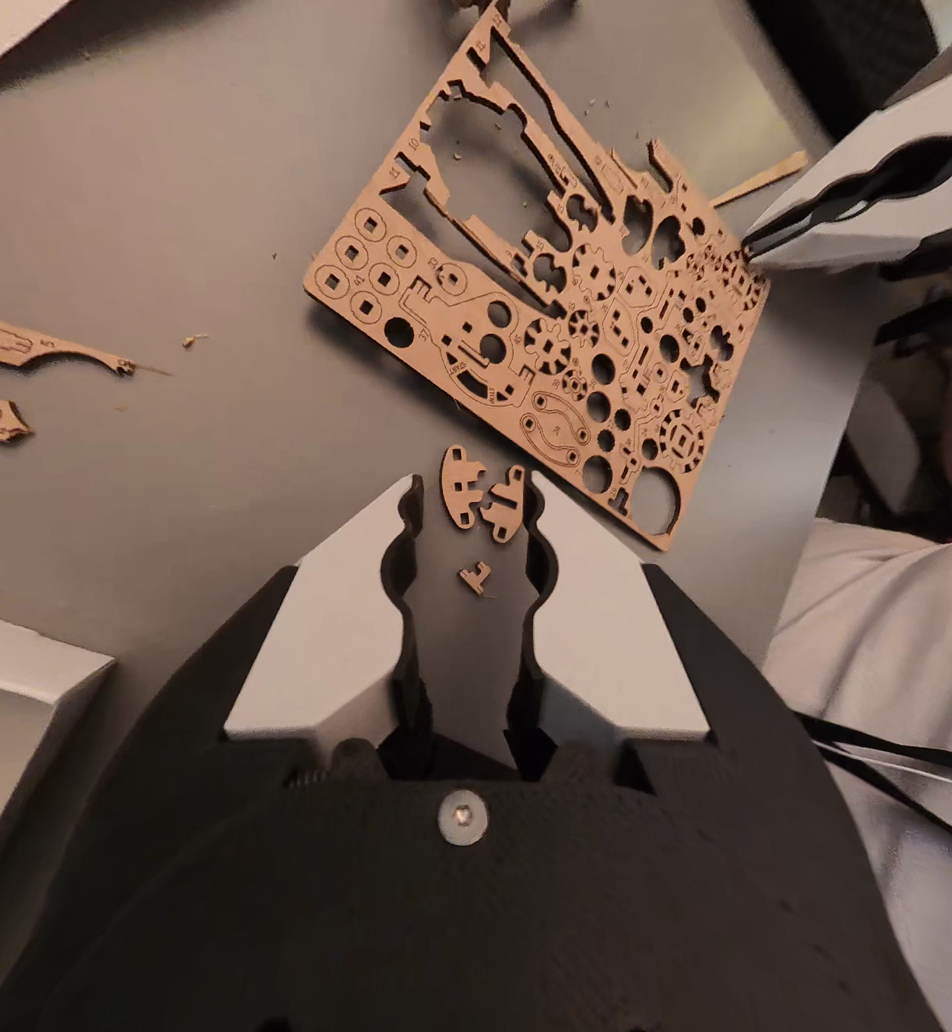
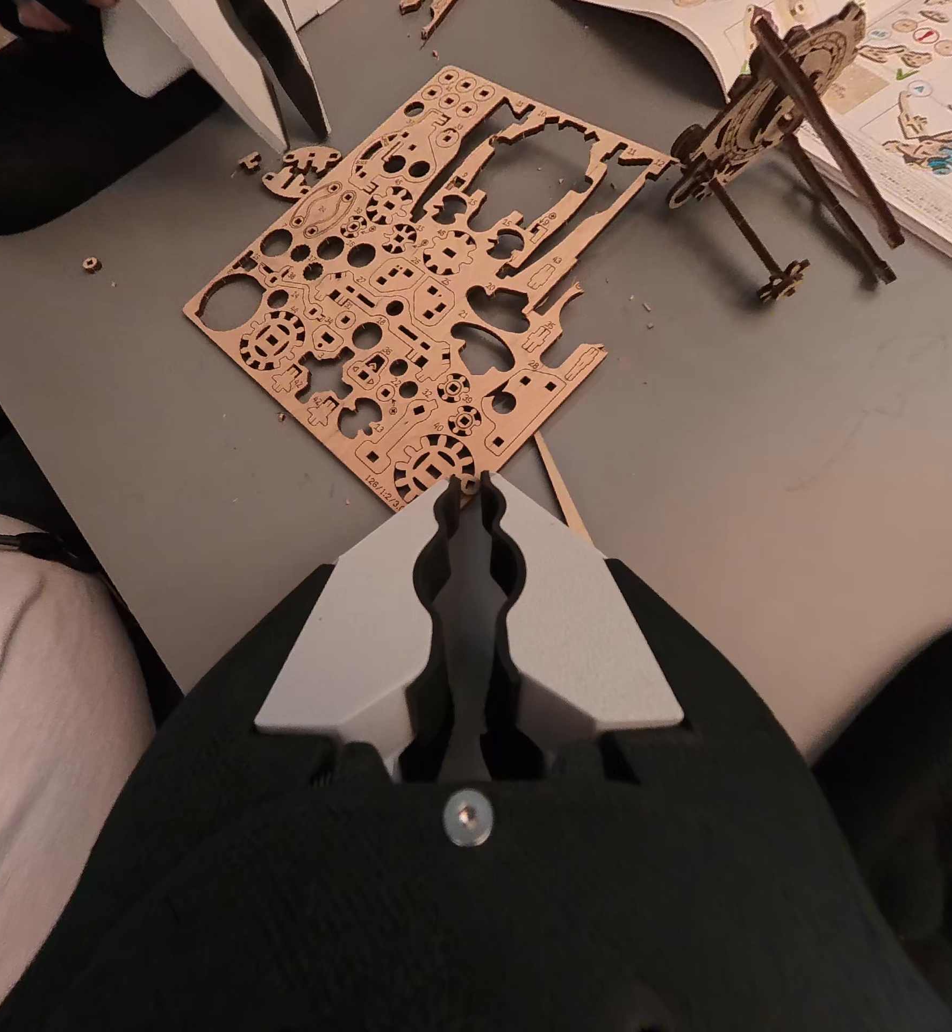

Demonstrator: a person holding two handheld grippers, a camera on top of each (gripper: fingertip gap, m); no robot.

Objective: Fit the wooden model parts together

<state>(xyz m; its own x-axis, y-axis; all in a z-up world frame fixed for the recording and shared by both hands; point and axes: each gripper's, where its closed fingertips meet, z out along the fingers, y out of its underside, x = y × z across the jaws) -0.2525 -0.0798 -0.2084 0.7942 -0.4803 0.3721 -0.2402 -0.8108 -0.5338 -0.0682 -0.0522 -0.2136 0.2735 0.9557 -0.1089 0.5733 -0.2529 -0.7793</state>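
Observation:
A laser-cut wooden sheet (image 1: 518,290) lies on the grey table; it also shows in the right wrist view (image 2: 406,290). Two half-round wooden parts (image 1: 482,502) and a small T-shaped part (image 1: 474,577) lie loose by its corner. My left gripper (image 1: 473,483) is open, with its fingertips on either side of these parts just above the table. My right gripper (image 2: 469,485) is nearly closed, pinching a small wooden part at the sheet's near corner. A partly built wooden model (image 2: 753,145) stands at the far right.
An open instruction booklet (image 2: 909,139) lies behind the model. A thin wooden stick (image 2: 560,491) lies beside the sheet, and a tiny wooden ring (image 2: 91,264) lies to its left. Curved wooden strips (image 1: 43,346) lie at the left. A white box (image 1: 15,698) stands near left. The gap from one gripper's tips to the other's is roughly 20 centimetres.

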